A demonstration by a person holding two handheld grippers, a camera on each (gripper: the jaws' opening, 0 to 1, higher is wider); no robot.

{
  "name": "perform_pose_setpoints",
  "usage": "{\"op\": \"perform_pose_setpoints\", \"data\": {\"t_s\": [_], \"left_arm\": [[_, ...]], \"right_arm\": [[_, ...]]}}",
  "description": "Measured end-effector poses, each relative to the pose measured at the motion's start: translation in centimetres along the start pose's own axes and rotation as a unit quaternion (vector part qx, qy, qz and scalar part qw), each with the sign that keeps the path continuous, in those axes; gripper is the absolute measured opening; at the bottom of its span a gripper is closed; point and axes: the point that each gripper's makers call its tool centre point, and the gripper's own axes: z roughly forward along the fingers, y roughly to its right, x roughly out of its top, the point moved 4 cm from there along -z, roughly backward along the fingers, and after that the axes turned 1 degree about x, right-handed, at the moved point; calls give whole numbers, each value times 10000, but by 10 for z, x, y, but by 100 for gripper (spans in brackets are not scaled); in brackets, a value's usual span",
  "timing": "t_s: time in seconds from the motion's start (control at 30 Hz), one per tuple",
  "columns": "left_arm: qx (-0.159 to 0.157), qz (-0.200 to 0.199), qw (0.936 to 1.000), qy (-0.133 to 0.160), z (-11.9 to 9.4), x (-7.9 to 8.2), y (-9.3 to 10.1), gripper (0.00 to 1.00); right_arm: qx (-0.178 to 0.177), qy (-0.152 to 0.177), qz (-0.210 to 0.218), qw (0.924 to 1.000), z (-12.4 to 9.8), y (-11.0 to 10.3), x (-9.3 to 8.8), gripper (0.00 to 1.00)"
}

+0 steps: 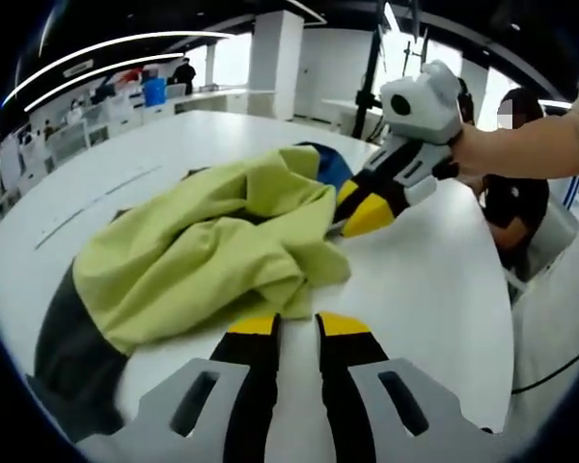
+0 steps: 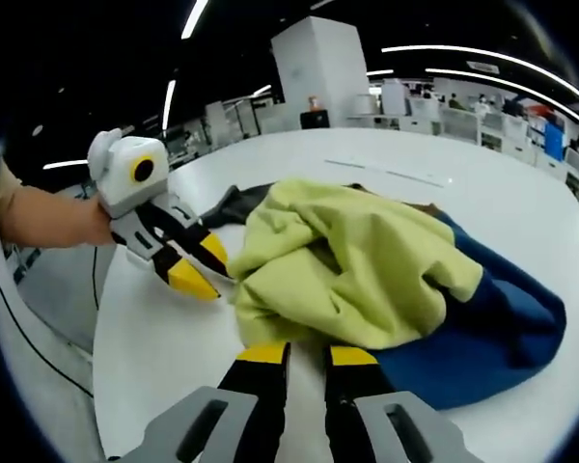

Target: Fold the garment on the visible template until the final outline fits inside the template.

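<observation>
The crumpled garment (image 2: 367, 265) is plain yellow-green, over a blue panel and a dark grey one. Both grippers, left (image 1: 297, 323) and right (image 2: 306, 354), are black with yellow tips and grey bases. The table (image 1: 425, 289) is white.

Bright, even light falls from ceiling strips (image 1: 106, 53) toward 11 o'clock. The white table (image 1: 434, 280) glares softly; shadows are faint. Edges bend strongly, and distant furniture blurs.

1. One garment (image 1: 203, 260), yellow-green, blue and dark grey.
2. Two hand-held grippers: left (image 1: 297, 323), right (image 2: 307, 354).
3. One white desk (image 1: 434, 289).
4. One seated person (image 1: 516, 183).
</observation>
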Motion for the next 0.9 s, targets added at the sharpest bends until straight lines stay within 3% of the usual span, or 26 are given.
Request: {"op": "perform_pose_setpoints", "data": {"t_s": [0.63,0.9], "left_arm": [[61,220,9997,-91,10,2,-1,11],[107,458,9988,-152,12,3,3,4]], "right_arm": [[-11,38,-95,9999,15,-1,6,5],[-52,53,-213,9997,20,-4,7,0]]}}
